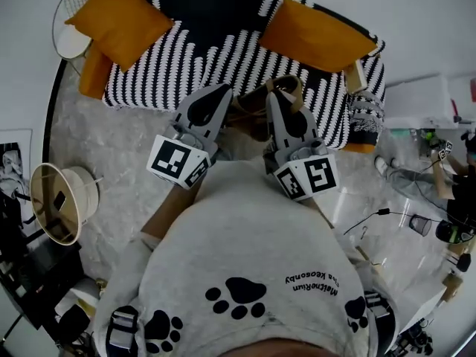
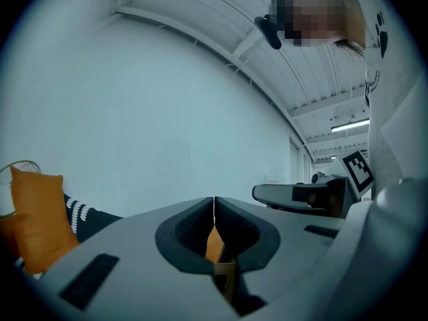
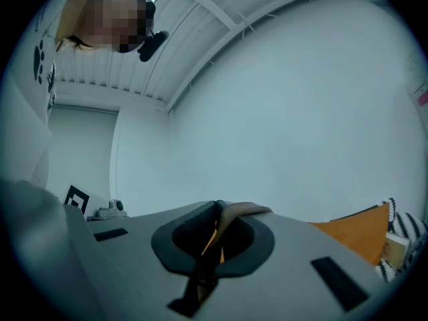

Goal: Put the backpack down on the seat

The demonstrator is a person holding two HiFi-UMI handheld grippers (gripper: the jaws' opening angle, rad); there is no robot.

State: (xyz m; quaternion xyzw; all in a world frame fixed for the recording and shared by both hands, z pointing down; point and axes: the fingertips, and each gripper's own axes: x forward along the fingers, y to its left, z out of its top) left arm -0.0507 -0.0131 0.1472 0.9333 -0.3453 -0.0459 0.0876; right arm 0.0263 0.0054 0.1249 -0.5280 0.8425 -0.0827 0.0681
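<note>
Striped sofa (image 1: 216, 54), one backpack (image 1: 251, 117), two tongs (image 1: 222, 89) (image 1: 274, 97)

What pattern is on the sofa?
The sofa has black-and-white stripes, with a solid black patch near the back. The head view shows it best.

The brown fabric backpack (image 1: 249, 116) hangs between my left gripper (image 1: 222, 89) and right gripper (image 1: 272, 95), a strap (image 3: 237, 210) in each one's fingers (image 2: 187, 229), just before the black-and-white striped sofa (image 1: 216, 54). One orange square cushion (image 1: 123, 19) lies on the sofa's left end, another (image 1: 316, 36) on its right end.
</note>
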